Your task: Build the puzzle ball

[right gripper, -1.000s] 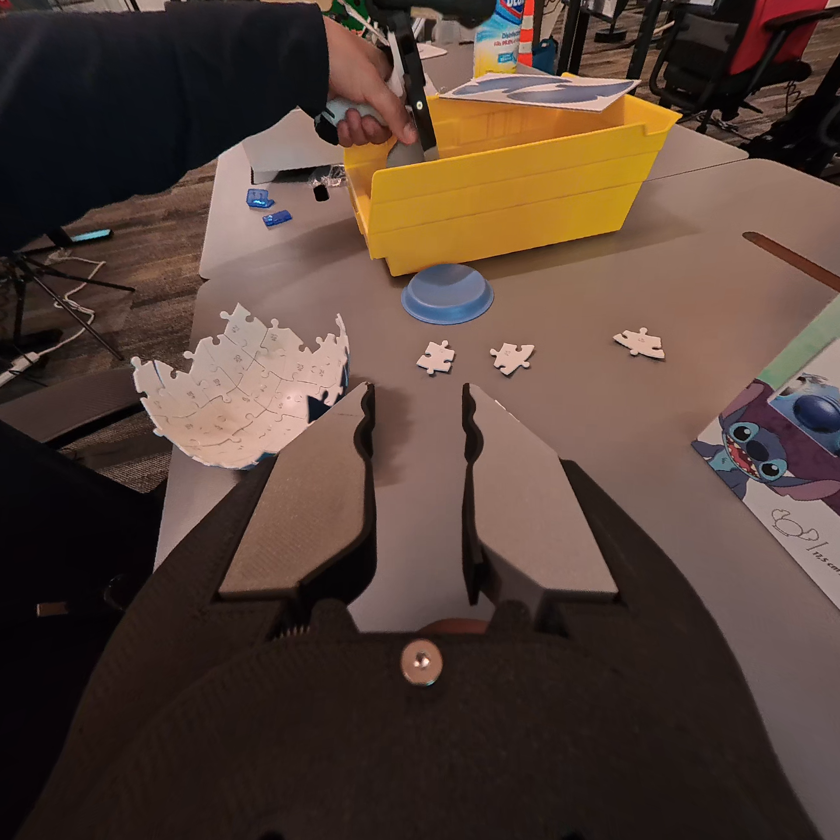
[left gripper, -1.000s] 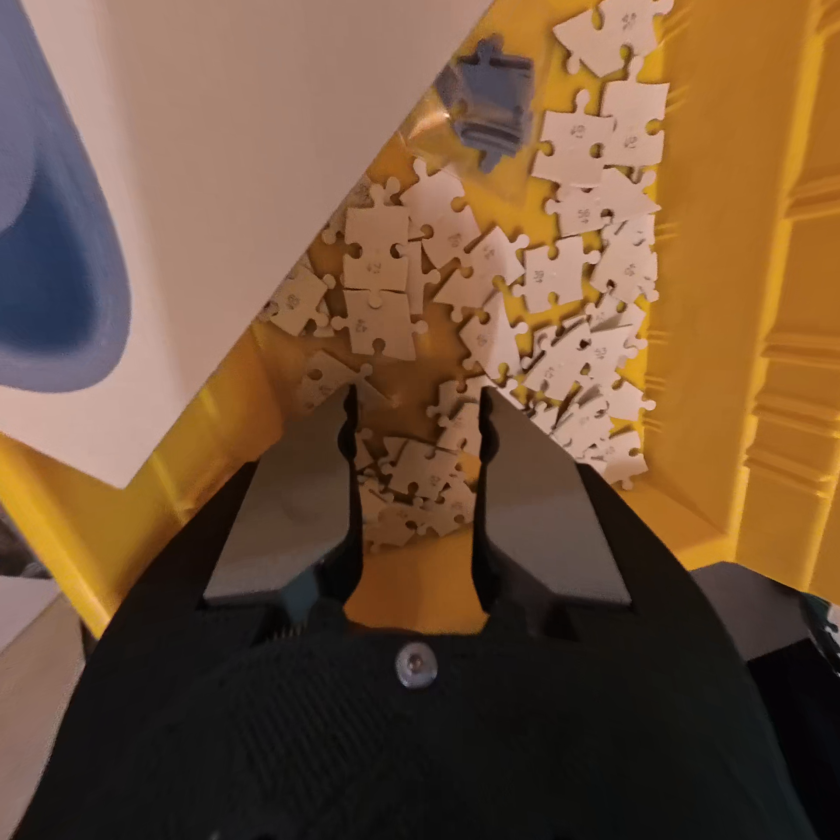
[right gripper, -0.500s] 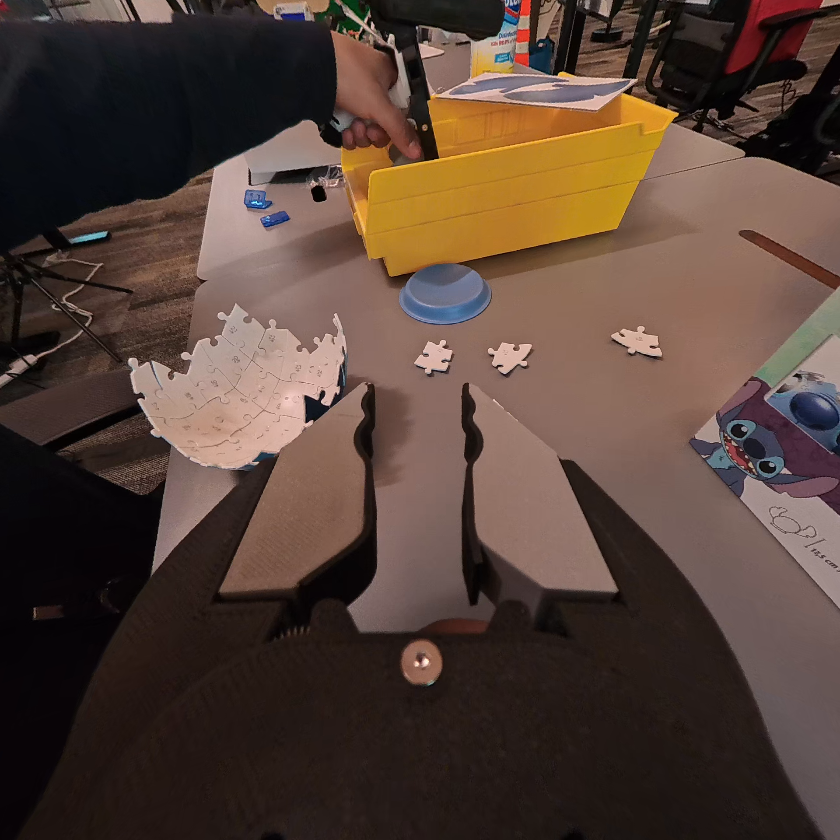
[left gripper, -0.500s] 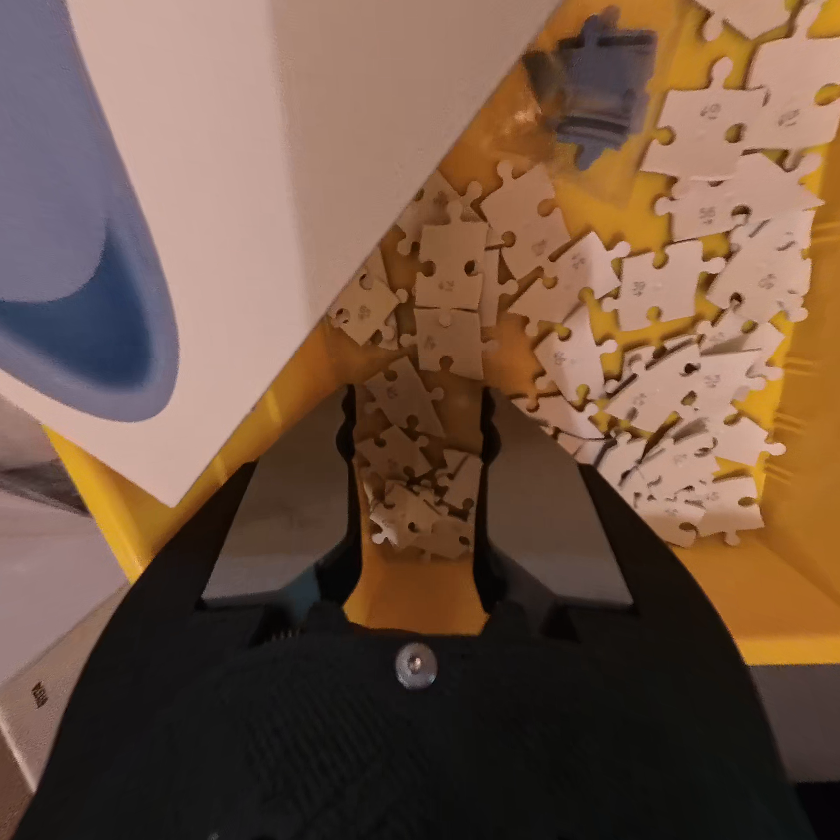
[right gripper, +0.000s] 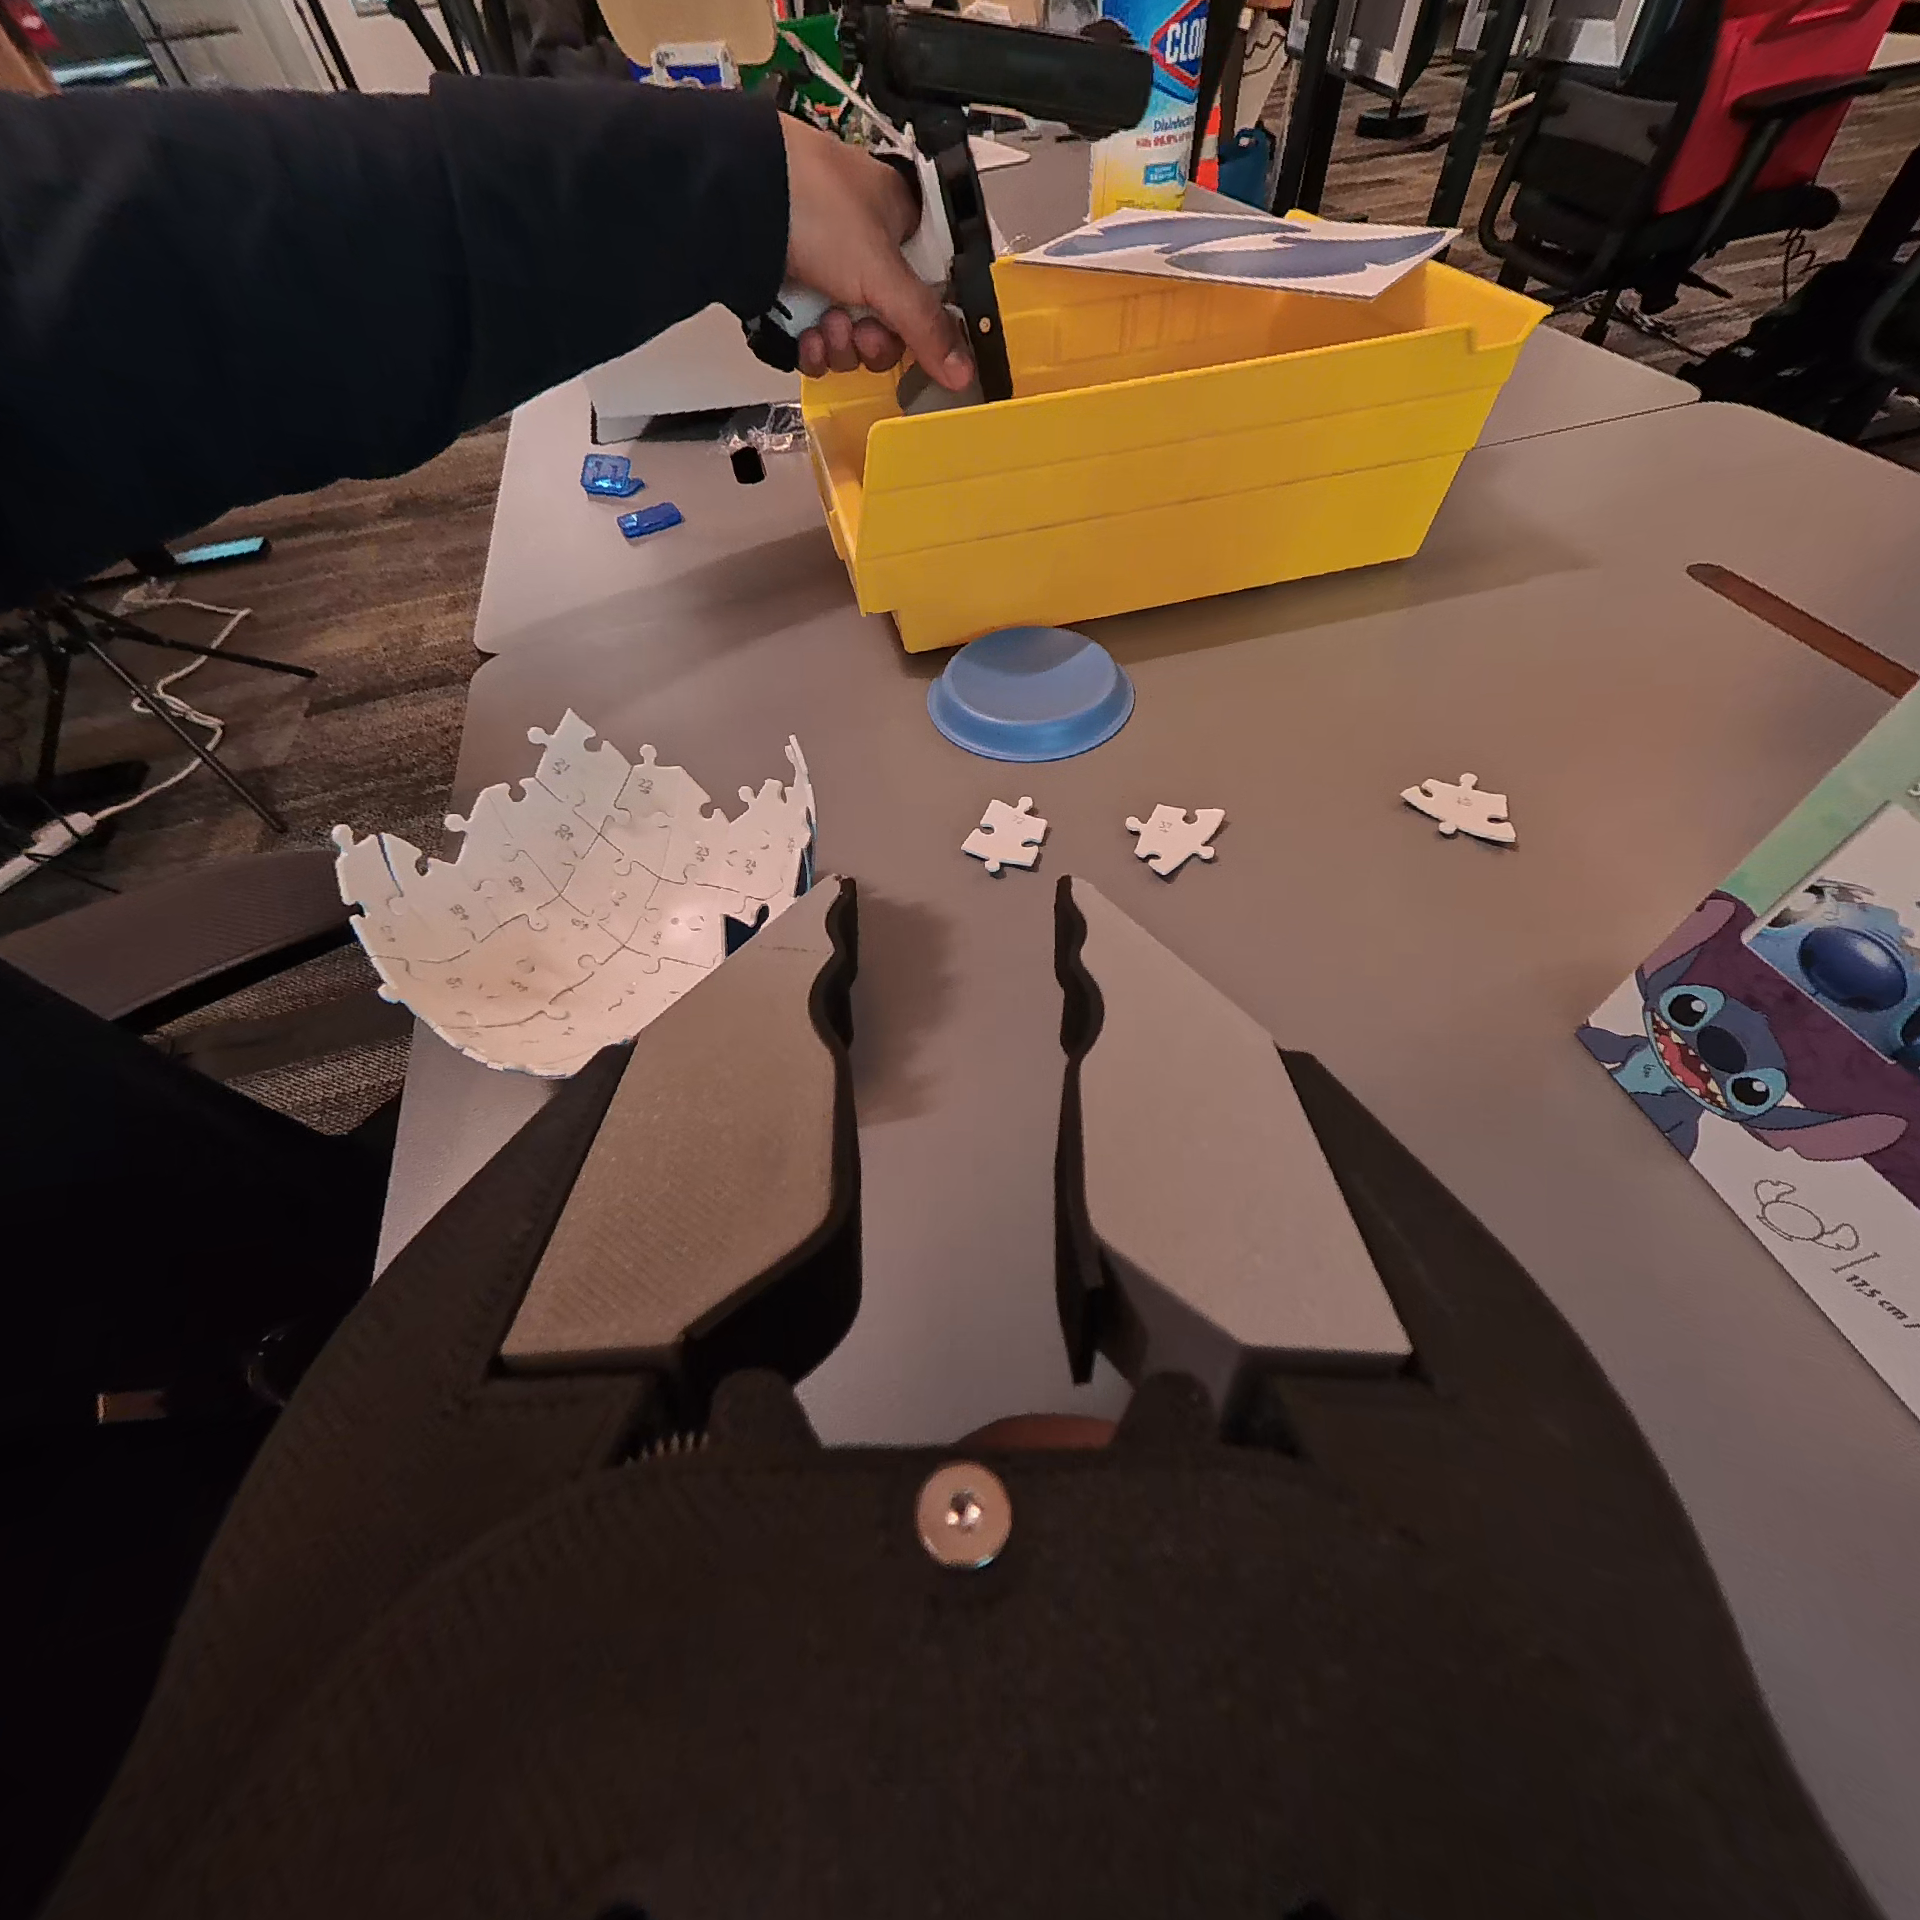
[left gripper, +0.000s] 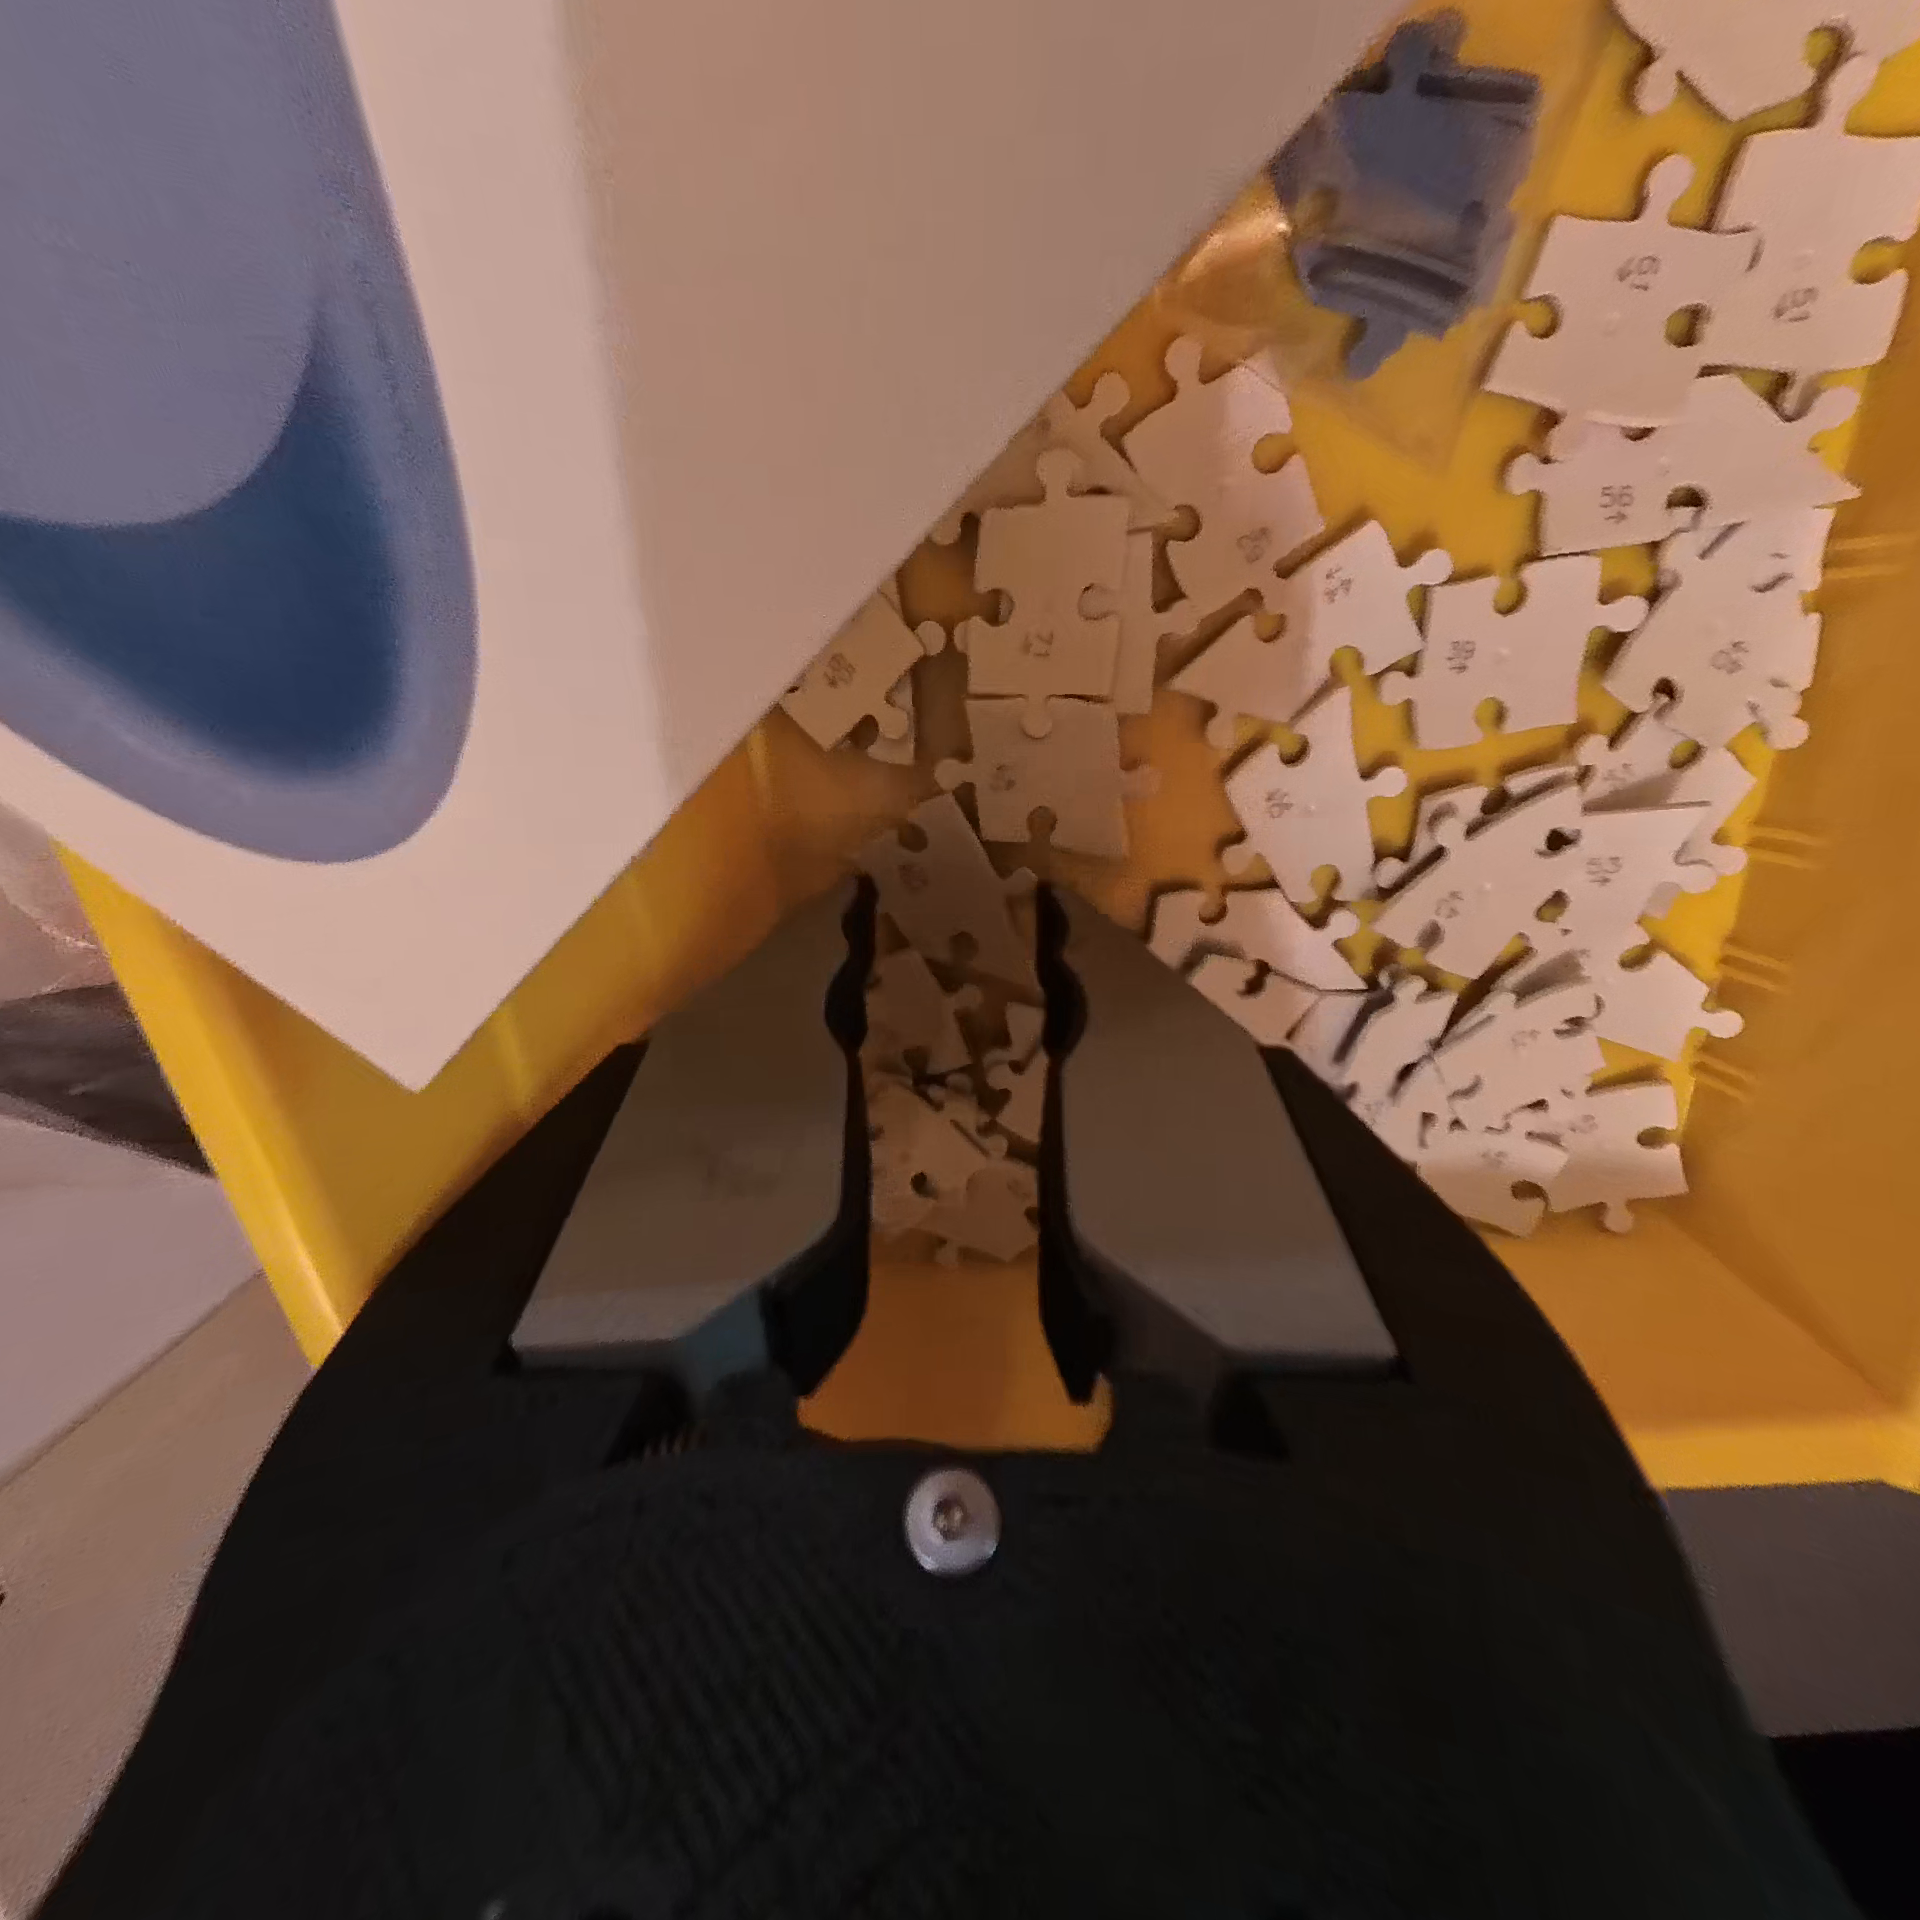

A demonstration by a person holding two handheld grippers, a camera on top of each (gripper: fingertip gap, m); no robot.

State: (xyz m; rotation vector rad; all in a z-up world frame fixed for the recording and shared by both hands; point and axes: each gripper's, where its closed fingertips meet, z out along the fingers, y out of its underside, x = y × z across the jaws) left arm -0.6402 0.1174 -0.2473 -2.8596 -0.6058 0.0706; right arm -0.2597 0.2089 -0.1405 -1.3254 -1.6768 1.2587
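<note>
My left gripper (left gripper: 951,914) is inside the yellow bin (left gripper: 1299,1340), low over a heap of white puzzle pieces (left gripper: 1049,790). Its jaws are open a narrow gap, with pieces lying between and under the fingertips; none is clearly held. In the right wrist view it (right gripper: 966,312) shows at the bin's (right gripper: 1143,488) left end, in a person's hand. My right gripper (right gripper: 954,904) is open and empty above the grey table (right gripper: 1351,987). The half-built white puzzle ball (right gripper: 561,914) sits like a bowl to its left. Three loose pieces (right gripper: 1003,834) (right gripper: 1174,834) (right gripper: 1460,808) lie ahead.
A white card with blue shapes (left gripper: 520,416) (right gripper: 1236,249) lies over part of the bin. A blue-grey part in a clear bag (left gripper: 1392,208) lies in the bin. A round blue stand (right gripper: 1029,691) sits before the bin. A picture sheet (right gripper: 1787,1039) lies at the right. The grippers' ends are close to 40 cm from one another.
My left gripper has moved lower into the bin toward the heap near the card's corner, and its jaws have narrowed. The right gripper has stayed still.
</note>
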